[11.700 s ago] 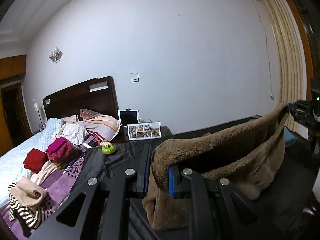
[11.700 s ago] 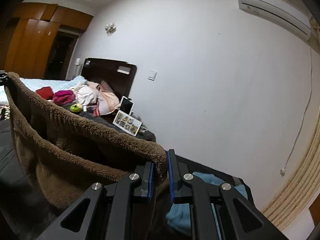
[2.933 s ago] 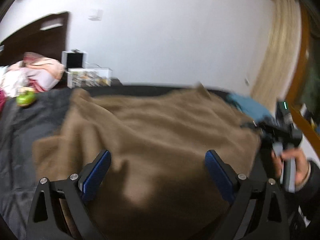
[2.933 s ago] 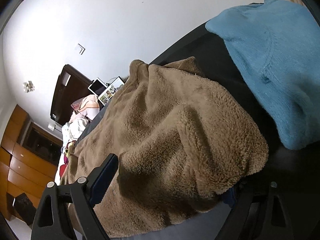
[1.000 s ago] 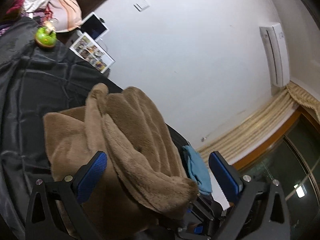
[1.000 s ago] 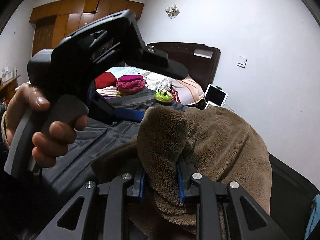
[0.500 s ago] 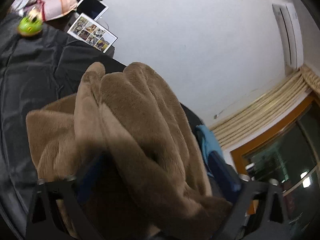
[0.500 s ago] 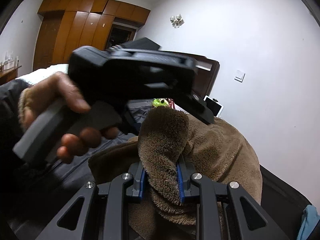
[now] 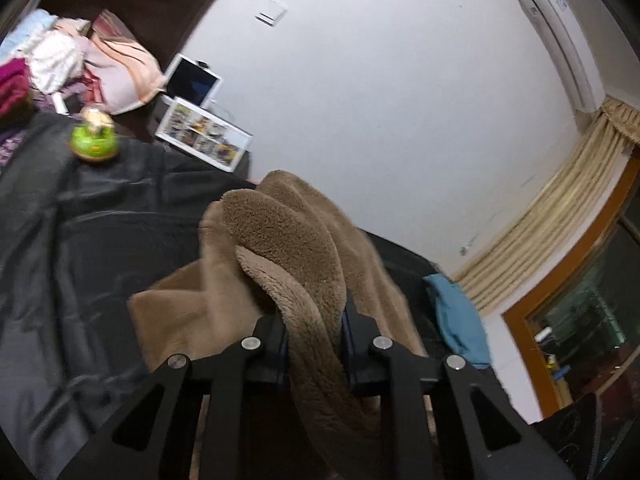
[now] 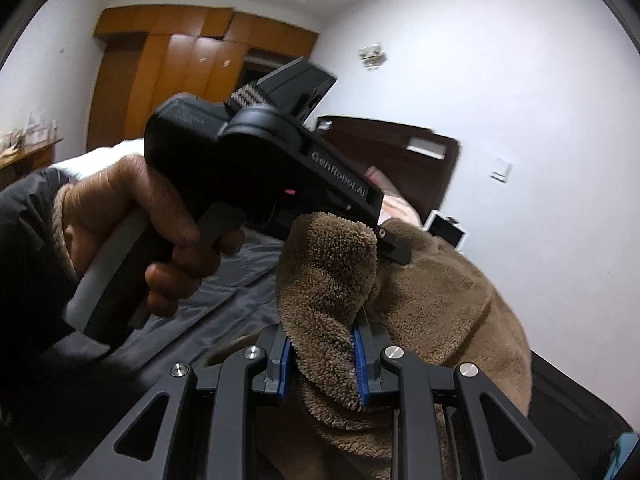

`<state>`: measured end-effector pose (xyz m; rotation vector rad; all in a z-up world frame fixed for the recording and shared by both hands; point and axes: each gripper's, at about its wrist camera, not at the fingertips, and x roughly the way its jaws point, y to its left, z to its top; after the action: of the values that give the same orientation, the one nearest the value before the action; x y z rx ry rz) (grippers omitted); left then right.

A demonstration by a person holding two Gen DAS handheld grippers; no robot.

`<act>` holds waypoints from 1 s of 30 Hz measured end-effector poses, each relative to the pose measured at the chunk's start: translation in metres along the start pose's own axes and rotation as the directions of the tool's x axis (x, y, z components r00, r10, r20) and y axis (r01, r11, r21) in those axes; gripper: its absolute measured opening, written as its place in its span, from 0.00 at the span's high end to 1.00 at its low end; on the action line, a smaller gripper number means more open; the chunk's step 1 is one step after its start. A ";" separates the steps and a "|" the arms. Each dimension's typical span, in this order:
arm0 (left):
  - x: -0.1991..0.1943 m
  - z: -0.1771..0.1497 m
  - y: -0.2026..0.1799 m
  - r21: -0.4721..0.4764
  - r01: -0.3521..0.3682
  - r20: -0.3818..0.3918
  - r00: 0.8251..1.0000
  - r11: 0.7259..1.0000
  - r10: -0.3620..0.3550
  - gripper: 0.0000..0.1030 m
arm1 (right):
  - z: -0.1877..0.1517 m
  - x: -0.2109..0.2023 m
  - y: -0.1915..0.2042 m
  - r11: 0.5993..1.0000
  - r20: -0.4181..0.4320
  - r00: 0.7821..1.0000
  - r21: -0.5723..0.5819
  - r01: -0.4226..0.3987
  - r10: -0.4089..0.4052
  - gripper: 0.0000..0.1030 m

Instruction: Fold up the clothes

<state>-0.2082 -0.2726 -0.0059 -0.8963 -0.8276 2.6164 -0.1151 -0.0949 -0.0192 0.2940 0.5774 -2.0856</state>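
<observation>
A brown fleece garment [image 9: 288, 248] is bunched up over the dark sheet [image 9: 80, 232]. My left gripper [image 9: 314, 344] is shut on a thick fold of it, which hangs down between the fingers. My right gripper [image 10: 322, 360] is shut on another fold of the same fleece [image 10: 432, 300]. In the right wrist view the left gripper's body [image 10: 256, 168] and the hand holding it sit just above and behind that fold, its finger tip touching the fleece.
A blue garment [image 9: 460, 316] lies at the right beside the fleece. A green toy [image 9: 94, 144], a photo frame [image 9: 204, 134] and a tablet [image 9: 192, 82] stand at the back left. Piled clothes [image 9: 48, 60] lie by the headboard. A wooden wardrobe [image 10: 168, 68] stands behind.
My left gripper was open around the fleece and has shut on a fold of it. The right gripper stays shut on the fleece; the left gripper has come closer to it.
</observation>
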 end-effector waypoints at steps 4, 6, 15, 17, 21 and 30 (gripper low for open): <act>0.001 -0.020 0.028 -0.045 -0.076 -0.031 0.997 0.996 0.074 0.78 | -0.008 0.014 0.017 0.998 -0.066 0.996 -0.022 -0.067 0.065 0.75; 0.004 -0.030 0.040 -0.062 -0.098 -0.048 0.994 0.993 0.095 0.78 | -0.013 0.022 0.024 0.995 -0.110 0.990 -0.028 -0.096 0.093 0.75; 0.008 -0.043 0.057 -0.055 -0.134 -0.067 0.989 0.989 0.130 0.68 | -0.016 0.028 0.004 0.970 -0.165 0.956 0.078 -0.232 0.242 0.46; 0.005 -0.044 0.061 -0.070 -0.141 -0.069 0.988 0.988 0.136 0.57 | -0.015 0.016 -0.007 0.959 -0.136 0.952 0.116 -0.260 0.275 0.37; -0.002 -0.045 0.065 -0.088 -0.158 -0.066 0.986 0.984 0.152 0.45 | -0.020 -0.008 -0.032 0.959 -0.102 0.964 0.168 -0.227 0.246 0.37; -0.058 -0.044 0.012 0.057 -0.256 0.070 0.965 0.965 0.252 0.25 | -0.043 -0.038 -0.103 0.932 -0.119 0.990 0.362 -0.027 0.075 0.37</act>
<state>-0.1362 -0.2862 -0.0138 -0.9646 -0.6754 2.8867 -0.1813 0.0026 -0.0107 0.6541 0.2544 -2.1253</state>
